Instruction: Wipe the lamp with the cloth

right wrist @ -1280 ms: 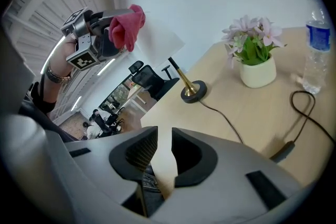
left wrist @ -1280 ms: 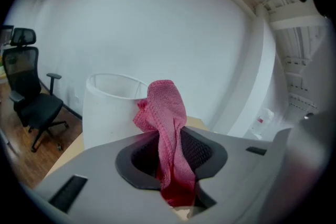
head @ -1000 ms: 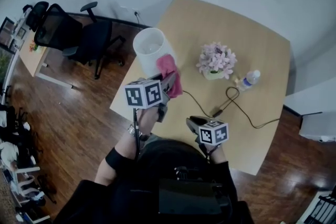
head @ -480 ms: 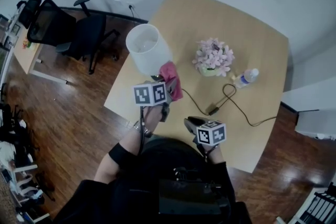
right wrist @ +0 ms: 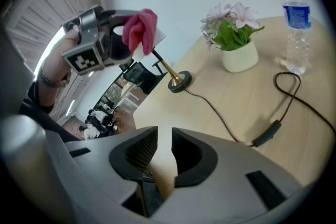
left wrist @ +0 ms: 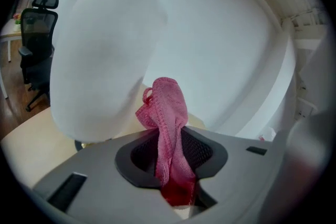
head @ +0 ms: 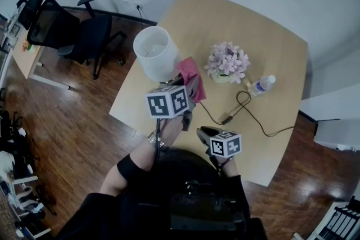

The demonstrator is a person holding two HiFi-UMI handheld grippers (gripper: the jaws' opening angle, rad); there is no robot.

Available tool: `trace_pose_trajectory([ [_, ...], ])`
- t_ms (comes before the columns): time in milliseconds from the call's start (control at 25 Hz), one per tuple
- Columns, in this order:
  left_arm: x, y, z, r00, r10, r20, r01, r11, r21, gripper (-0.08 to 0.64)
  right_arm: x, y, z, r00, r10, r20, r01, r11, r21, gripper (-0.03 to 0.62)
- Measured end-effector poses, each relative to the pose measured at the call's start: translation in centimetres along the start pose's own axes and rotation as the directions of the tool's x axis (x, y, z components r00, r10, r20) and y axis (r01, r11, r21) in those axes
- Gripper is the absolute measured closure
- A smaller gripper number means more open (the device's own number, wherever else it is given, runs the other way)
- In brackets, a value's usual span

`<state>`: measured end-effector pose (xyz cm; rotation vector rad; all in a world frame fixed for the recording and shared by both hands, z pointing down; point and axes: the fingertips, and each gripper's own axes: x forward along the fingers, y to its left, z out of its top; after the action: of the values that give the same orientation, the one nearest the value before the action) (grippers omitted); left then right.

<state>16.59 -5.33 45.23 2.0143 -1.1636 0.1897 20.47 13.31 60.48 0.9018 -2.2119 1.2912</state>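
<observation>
Clamping cloth [left wrist: 169, 113] beside lamp [left wrist: 105, 60], left gripper [left wrist: 170, 157] raised, right gripper [right wrist: 160, 152] lower, jaws narrowly apart, empty

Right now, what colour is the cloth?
The cloth is pink, clearest in the left gripper view.

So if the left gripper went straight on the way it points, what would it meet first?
Probably the lamp shade: the pink cloth clamped in the left gripper pokes out right beside the shade's right edge. Depth is unclear, so it might slip past that edge toward the wall.
</observation>
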Motion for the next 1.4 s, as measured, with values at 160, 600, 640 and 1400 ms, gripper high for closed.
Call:
trace_pose_trajectory([
  [160,-1.7,-3.6,6.1,0.986,-0.063,0.154,0.074,0.995,-0.064,0.442,-0.2,0.6,0.2,1.0,0.007,-0.007,-0.007,1.0,-0.001,0.5],
  [600,0.4,0.2,7.7,0.979,0.019,0.201,0.021,0.981,-0.195,0.442,-0.3,0.3,-0.1,1.0,0.003,-0.021,-0.004,1.0,-0.01,0.5],
  [640,0.9,0.5,7.0,0.982,0.028,0.187,0.01,0.98,-0.197,0.442,-0.3,0.2,-0.2,1.0,0.004,-0.023,-0.004,1.0,-0.006,0.5],
  [1400,5.7,6.6,-3.1,0.991,0.13,-0.043,-0.137,0.962,-0.236,0.442,-0.3,-0.5,-0.6,1.0,-0.017,-0.011,0.017,0.999,0.028,0.5],
])
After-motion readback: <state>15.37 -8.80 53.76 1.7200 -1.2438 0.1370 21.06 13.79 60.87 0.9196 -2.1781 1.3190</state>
